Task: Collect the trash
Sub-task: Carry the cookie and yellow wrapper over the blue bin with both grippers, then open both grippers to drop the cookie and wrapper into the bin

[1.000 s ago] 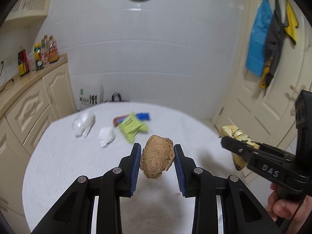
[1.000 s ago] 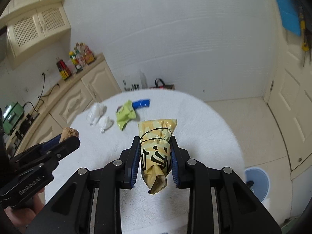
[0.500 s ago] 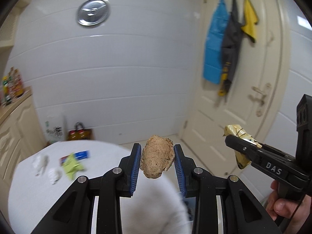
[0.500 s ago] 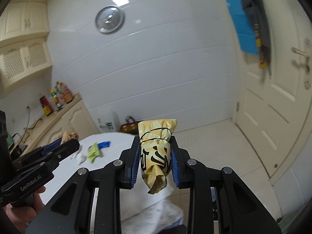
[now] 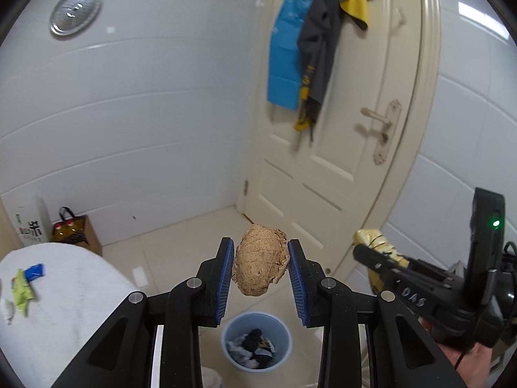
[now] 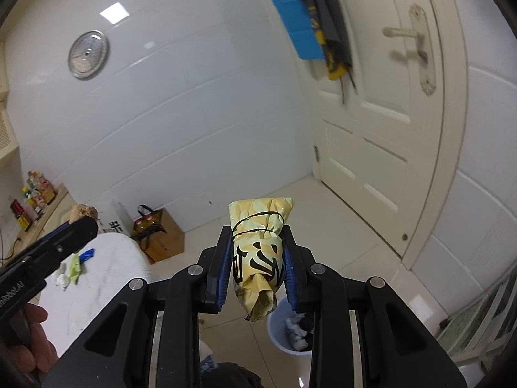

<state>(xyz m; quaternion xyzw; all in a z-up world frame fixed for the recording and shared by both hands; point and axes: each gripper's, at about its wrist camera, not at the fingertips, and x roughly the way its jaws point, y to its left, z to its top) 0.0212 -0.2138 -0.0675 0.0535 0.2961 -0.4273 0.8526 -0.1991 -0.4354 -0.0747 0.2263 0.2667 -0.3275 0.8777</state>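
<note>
My left gripper point(image 5: 260, 258) is shut on a crumpled brown paper wad point(image 5: 260, 266), held in the air above a light blue trash bin point(image 5: 256, 342) that holds dark and white scraps. My right gripper point(image 6: 257, 252) is shut on a yellow snack wrapper with black print point(image 6: 258, 258); the bin point(image 6: 292, 333) lies below it, partly hidden by the finger. The right gripper shows in the left wrist view point(image 5: 365, 252) at right, and the left gripper shows in the right wrist view point(image 6: 80, 226) at left.
A white-clothed round table point(image 5: 64, 291) at left carries a green wrapper point(image 5: 22, 287), a blue wrapper point(image 5: 34, 270) and white tissue point(image 6: 62, 279). A brown bag point(image 6: 160, 239) stands by the tiled wall. A cream door point(image 5: 339, 129) with hanging cloths is ahead.
Both grippers have swung right, away from the table and toward the door. The blue bin has come into view below them. Both still hold their trash.
</note>
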